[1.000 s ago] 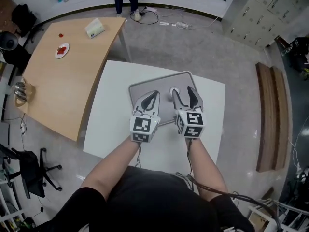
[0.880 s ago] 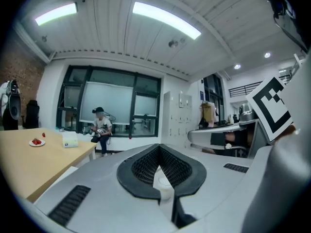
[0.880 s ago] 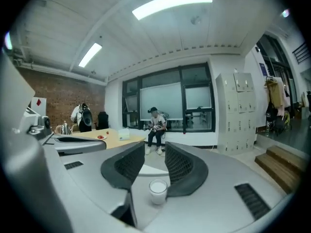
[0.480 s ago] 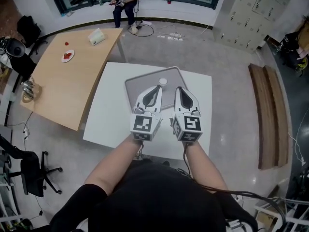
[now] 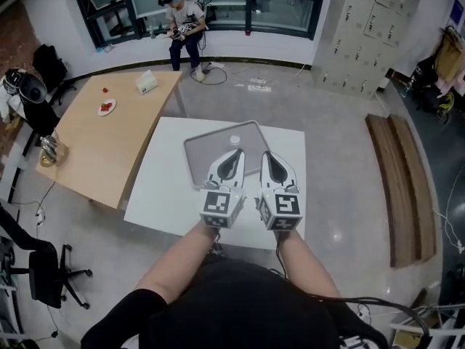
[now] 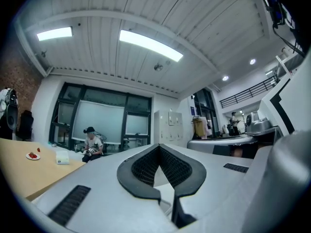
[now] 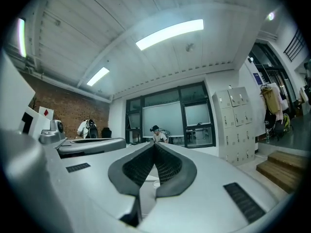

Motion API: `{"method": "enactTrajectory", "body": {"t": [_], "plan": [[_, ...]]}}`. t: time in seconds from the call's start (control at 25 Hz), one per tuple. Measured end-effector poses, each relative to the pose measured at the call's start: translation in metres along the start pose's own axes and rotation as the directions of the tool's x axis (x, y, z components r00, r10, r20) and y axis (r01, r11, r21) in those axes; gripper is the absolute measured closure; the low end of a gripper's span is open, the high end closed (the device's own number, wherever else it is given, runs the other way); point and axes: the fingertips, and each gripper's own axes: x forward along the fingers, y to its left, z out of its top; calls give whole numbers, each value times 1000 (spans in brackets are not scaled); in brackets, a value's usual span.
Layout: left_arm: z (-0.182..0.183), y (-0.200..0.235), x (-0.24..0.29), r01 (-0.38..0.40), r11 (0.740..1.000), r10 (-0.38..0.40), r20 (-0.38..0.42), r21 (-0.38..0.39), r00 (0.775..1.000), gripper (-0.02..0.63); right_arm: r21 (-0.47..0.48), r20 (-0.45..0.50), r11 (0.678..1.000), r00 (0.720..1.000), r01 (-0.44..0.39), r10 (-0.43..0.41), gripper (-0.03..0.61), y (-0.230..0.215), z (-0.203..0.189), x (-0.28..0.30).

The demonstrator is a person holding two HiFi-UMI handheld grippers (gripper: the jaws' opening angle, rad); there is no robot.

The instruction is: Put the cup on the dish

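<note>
A small white cup (image 5: 235,139) stands on the grey tray (image 5: 203,155) at the far side of the white table (image 5: 167,195). It is too small to tell whether a dish lies under it. Both grippers are held side by side above the table's near half, pointing level toward the tray and clear of the cup. My left gripper (image 5: 232,153) is shut and holds nothing, its pads meeting in the left gripper view (image 6: 159,147). My right gripper (image 5: 267,154) is shut and empty too (image 7: 155,144). Below its pads, the right gripper view shows the cup (image 7: 156,183) far off.
A wooden table (image 5: 94,151) stands at the left with a plate of red food (image 5: 107,107) and a tissue box (image 5: 147,83). A person sits by the far window (image 5: 182,27). Lockers (image 5: 363,35) and wooden benches (image 5: 403,187) are at the right, an office chair (image 5: 43,267) at the near left.
Both grippers have drawn back toward me and risen away from the tray. The right jaws, open around the cup a second ago, have shut empty; the cup stays on the tray.
</note>
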Motion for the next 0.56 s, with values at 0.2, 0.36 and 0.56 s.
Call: {"method": "enactTrajectory", "body": {"t": [0.2, 0.36, 0.56], "plan": [[8, -14, -9, -11, 1000, 11, 10, -10, 1000, 606, 7, 18, 1000, 1000, -2, 2, 566, 1, 5, -15], [14, -19, -11, -15, 1000, 16, 13, -23, 1000, 606, 17, 10, 1000, 1000, 6, -6, 566, -1, 14, -24], [18, -27, -11, -17, 1000, 18, 22, -5, 1000, 607, 7, 42, 1000, 999, 11, -12, 566, -8, 16, -32]]}}
